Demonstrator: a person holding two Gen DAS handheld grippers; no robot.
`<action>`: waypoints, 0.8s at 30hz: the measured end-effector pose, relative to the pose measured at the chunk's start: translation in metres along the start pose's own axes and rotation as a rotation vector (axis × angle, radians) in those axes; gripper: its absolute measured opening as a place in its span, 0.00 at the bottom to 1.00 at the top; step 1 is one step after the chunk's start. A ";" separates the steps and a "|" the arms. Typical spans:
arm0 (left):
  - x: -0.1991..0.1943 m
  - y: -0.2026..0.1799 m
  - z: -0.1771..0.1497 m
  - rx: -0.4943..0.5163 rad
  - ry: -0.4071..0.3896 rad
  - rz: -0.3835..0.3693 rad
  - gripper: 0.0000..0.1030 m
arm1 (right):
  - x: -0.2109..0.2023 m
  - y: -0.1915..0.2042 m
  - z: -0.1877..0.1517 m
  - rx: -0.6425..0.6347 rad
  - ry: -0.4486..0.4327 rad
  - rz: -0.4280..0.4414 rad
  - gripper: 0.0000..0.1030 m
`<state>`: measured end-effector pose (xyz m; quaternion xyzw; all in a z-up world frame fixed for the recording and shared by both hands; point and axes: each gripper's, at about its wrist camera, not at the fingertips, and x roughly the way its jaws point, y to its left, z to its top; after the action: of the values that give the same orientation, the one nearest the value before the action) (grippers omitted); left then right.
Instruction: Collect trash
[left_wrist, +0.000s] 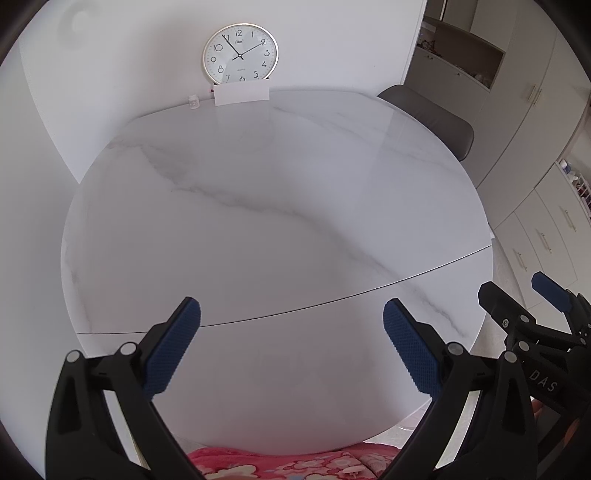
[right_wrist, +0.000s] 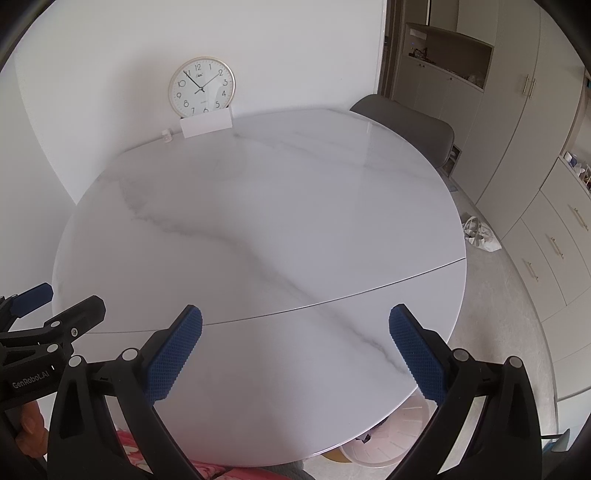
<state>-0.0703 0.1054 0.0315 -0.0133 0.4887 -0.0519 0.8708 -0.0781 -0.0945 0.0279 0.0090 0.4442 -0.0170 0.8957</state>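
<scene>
My left gripper (left_wrist: 291, 317) is open and empty above the near part of a round white marble table (left_wrist: 258, 192). My right gripper (right_wrist: 295, 321) is open and empty too, above the table's near right part (right_wrist: 258, 206). Each gripper shows at the edge of the other's view: the right one (left_wrist: 524, 295) beside the table's right rim, the left one (right_wrist: 62, 299) at the left. A pale bin (right_wrist: 388, 439) stands on the floor under the table's near right edge. A crumpled white bag (right_wrist: 480, 234) lies on the floor to the right. No trash shows on the tabletop.
A wall clock (left_wrist: 240, 53) leans at the table's far edge behind a white card holder (left_wrist: 242, 94), with a small white bottle (left_wrist: 193, 101) to its left. A grey chair (left_wrist: 432, 118) stands at the far right. Cabinets (right_wrist: 535, 229) line the right wall.
</scene>
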 end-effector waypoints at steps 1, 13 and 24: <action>0.000 0.000 0.000 0.000 0.001 0.000 0.92 | 0.000 0.000 0.000 0.001 0.001 0.000 0.98; 0.000 0.000 -0.001 -0.002 0.001 0.000 0.92 | 0.001 0.002 0.000 0.005 0.004 -0.002 0.98; 0.000 -0.001 -0.002 -0.001 0.002 0.001 0.92 | 0.001 0.004 0.000 0.007 0.005 -0.002 0.98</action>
<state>-0.0724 0.1047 0.0309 -0.0136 0.4898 -0.0514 0.8702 -0.0778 -0.0905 0.0271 0.0115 0.4463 -0.0195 0.8946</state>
